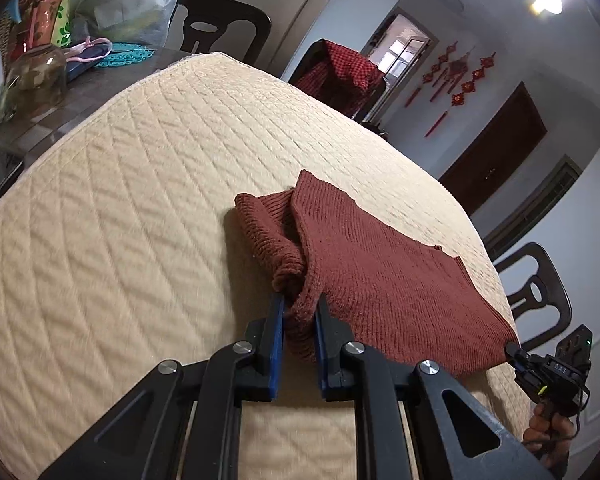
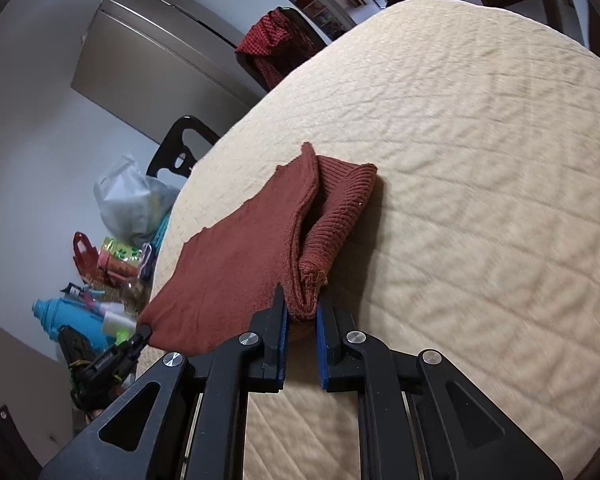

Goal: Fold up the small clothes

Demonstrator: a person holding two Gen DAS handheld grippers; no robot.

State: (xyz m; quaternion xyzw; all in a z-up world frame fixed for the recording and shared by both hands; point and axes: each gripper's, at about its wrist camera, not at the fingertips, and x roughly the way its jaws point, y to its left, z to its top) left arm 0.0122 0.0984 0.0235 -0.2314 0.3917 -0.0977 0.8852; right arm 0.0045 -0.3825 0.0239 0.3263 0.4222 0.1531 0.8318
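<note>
Left wrist view: left gripper (image 1: 300, 304) is clamped on a bunched corner of the rust-red knit sweater (image 1: 380, 264), lying near the worktop's (image 1: 120, 200) near edge. Right wrist view: right gripper (image 2: 302, 304) pinches the sweater's other corner.

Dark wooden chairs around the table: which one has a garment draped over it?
The dark wooden chair at the far side of the quilted cream table cover, hung with a red-and-black checked cloth. The other chairs' cut-out backs are bare.
</note>
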